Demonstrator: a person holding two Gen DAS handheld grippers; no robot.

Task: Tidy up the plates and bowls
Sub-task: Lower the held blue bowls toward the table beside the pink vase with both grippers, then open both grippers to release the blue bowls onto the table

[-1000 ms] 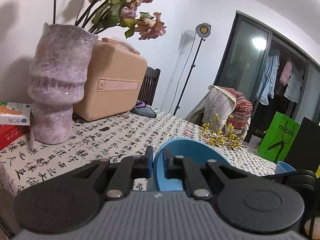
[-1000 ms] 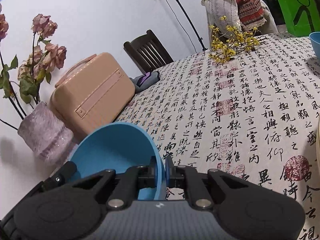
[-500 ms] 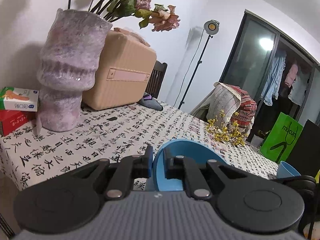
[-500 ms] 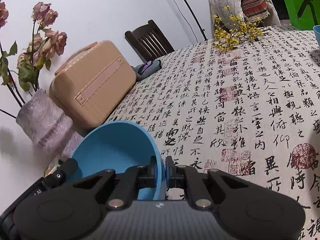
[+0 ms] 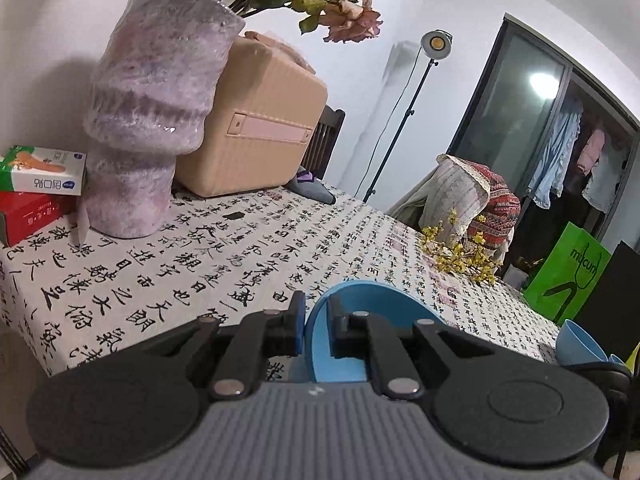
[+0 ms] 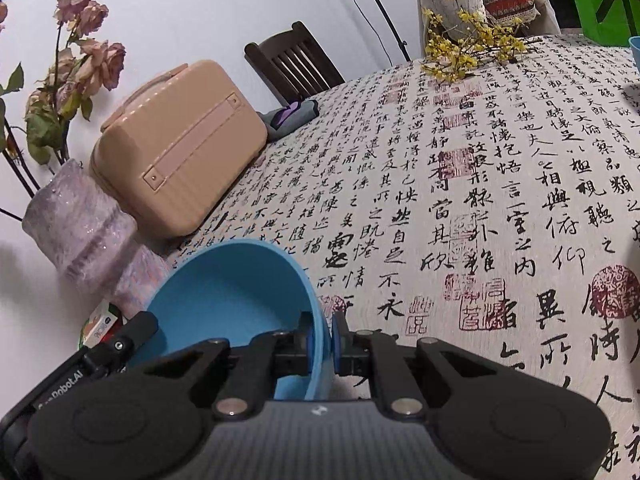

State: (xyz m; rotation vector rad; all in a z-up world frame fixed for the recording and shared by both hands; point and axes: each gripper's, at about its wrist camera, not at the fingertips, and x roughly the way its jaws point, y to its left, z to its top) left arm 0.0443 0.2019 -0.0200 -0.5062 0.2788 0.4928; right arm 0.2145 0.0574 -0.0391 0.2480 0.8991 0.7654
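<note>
Left wrist view: both grippers, left gripper (image 5: 316, 322) and right gripper (image 6: 325, 344), pinch the same blue bowl's (image 6: 236, 292) rim above the tablecloth (image 6: 500, 184).

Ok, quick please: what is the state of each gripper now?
Left gripper: closed on the rim of the blue bowl.
Right gripper: closed on the rim of that blue bowl too.
</note>
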